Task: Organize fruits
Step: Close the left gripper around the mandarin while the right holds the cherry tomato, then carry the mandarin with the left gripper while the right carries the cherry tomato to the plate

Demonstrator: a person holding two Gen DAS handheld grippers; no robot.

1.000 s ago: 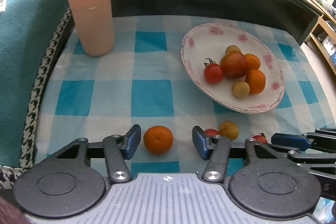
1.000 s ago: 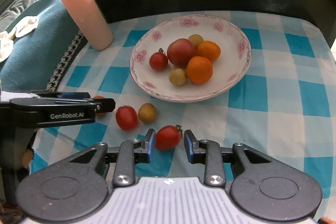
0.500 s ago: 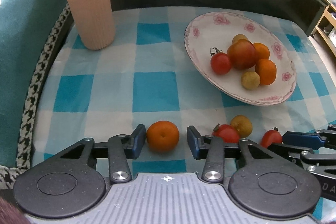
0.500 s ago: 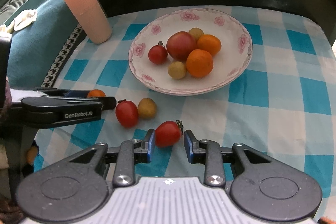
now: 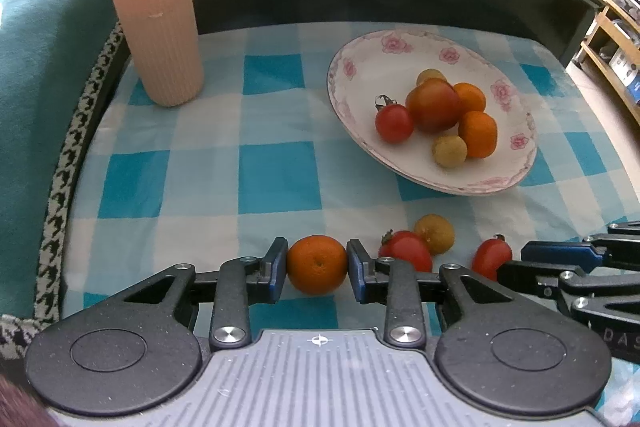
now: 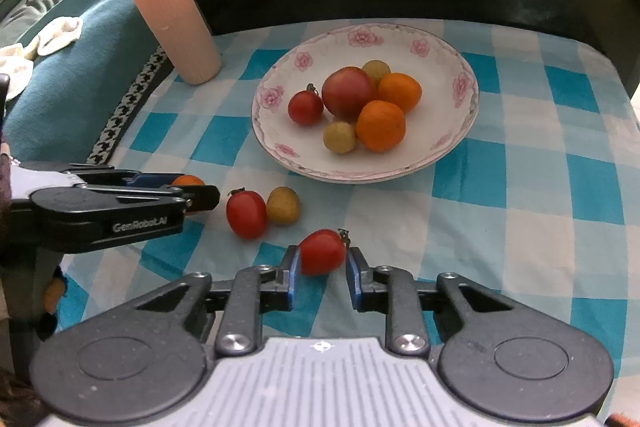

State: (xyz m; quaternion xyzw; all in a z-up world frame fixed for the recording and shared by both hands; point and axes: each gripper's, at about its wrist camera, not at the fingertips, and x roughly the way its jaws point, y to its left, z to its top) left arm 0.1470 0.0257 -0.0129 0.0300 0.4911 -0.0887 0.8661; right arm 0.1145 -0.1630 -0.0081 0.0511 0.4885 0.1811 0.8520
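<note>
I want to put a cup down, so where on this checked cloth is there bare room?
Free: the cloth between the pink ribbed cylinder and the plate, and right of the plate in the right wrist view. Crowded: the near edge, with loose fruit and both grippers, left gripper, right gripper.

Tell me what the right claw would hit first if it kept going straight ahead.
Probably the cherry tomato already sitting between the right claw's fingers. Past it lies bare checked cloth, then the plate rim, though depth is hard to judge.

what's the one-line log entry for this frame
left gripper: shut on orange | right gripper: around tomato, gap right | plate: six fruits
</note>
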